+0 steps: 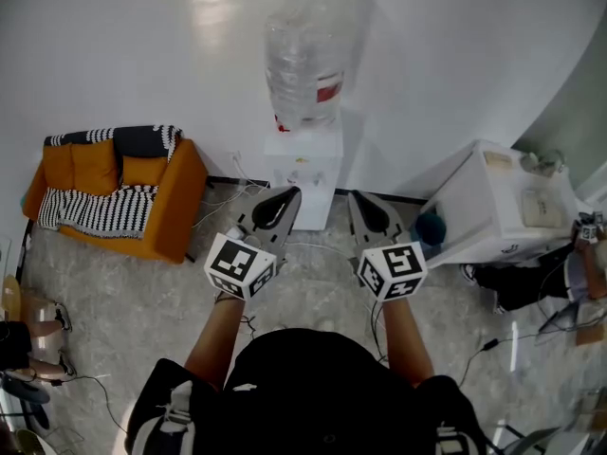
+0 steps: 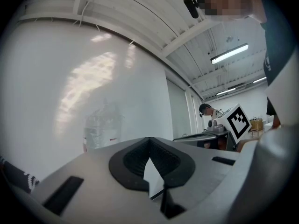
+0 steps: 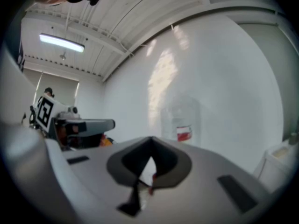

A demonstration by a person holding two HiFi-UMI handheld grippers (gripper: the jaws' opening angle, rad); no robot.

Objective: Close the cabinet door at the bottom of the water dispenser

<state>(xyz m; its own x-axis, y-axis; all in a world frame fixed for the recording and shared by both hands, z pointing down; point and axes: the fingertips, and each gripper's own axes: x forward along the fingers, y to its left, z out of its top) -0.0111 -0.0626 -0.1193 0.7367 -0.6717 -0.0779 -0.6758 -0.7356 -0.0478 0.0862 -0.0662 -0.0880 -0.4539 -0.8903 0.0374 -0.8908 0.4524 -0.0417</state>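
- The left gripper [image 2: 149,141] pointed level, its jaws closed together with nothing between them.
- Beyond the tips, a clear water bottle [image 2: 103,129] with a red label stood faint against the white wall [image 2: 70,87].
- To the right, the right gripper's marker cube [image 2: 238,120] showed, with a person [image 2: 205,110] far behind it.
- A ceiling light [image 2: 229,53] glowed overhead.
- Striped fabric [image 2: 16,176] edged the lower left.
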